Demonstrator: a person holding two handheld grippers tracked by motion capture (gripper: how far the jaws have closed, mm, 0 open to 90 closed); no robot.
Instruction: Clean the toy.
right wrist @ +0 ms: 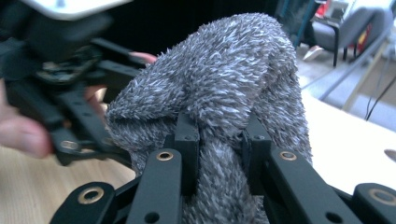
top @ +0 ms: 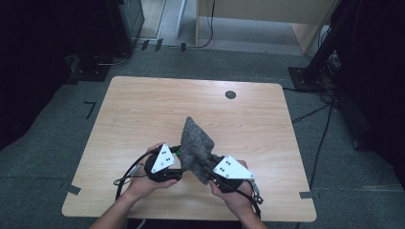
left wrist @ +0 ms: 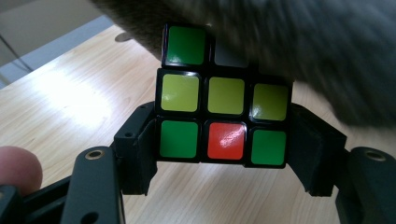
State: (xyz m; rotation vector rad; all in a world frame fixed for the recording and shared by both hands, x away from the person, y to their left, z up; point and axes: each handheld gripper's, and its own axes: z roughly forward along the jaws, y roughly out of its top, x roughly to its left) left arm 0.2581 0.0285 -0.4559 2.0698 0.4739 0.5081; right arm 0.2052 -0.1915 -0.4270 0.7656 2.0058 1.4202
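Both tongs are gripping above the table [top: 143, 109]: left gripper [left wrist: 224, 154] is clamping a hard, slick puzzle cube [left wrist: 223, 121] by its sides; right gripper [right wrist: 219, 140] is pinching a soft, limp grey cloth [right wrist: 224, 88] draped over it.

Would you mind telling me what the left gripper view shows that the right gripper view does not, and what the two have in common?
The left gripper view alone shows the puzzle cube, clamped between that gripper's jaws, its green, yellow and red stickers facing the camera. The right gripper view alone shows the right gripper pinching a fold of the grey fuzzy cloth, with the left gripper beside it. Both show the cloth and the wooden table.
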